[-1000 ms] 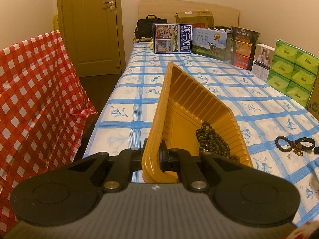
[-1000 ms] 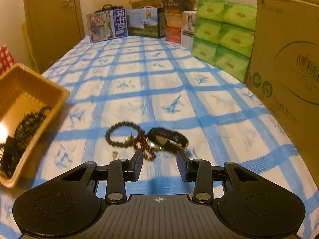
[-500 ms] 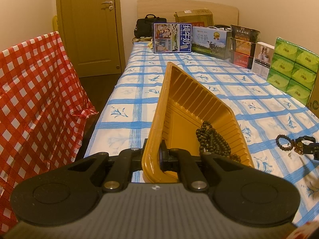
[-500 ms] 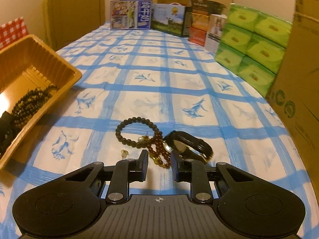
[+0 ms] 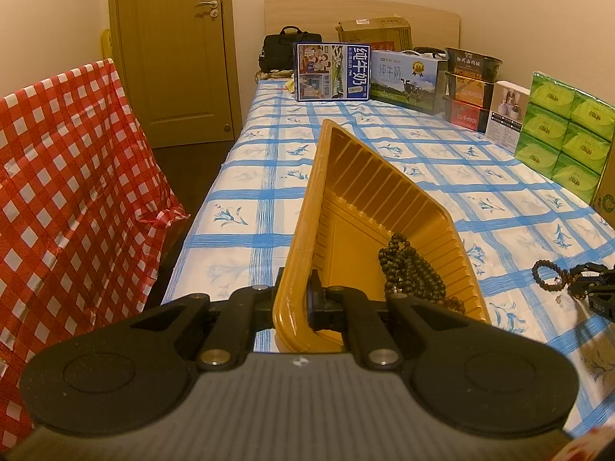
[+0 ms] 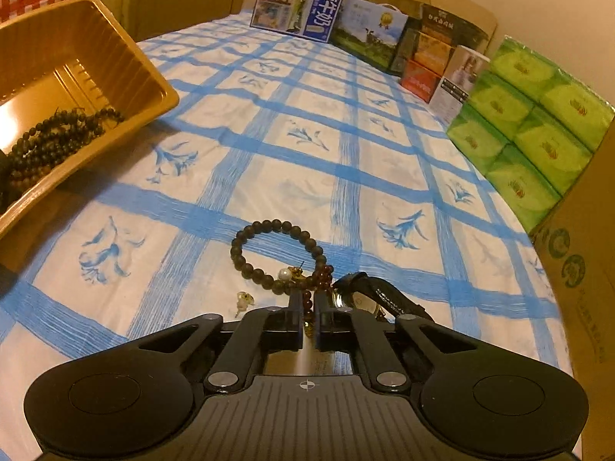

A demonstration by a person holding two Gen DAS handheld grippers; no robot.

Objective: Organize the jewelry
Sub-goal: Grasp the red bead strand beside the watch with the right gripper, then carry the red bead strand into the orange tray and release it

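Right gripper (image 6: 306,309) fingers just pinched shut on the red bracelet (image 6: 321,280), lower middle; left gripper (image 5: 295,299) clamps the tray (image 5: 378,207). Lift slow, it's tangled.

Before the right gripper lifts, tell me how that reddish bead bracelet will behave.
The reddish bead bracelet will probably hang limp: it is a strung loop lying slack. It overlaps the dark bead bracelet and touches the watch, so it may drag them. The right gripper has been closing onto round beads, which might slip.

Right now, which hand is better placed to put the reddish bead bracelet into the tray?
Right. The right gripper is closed on the reddish bracelet; the left gripper is busy clamping the tilted tray.
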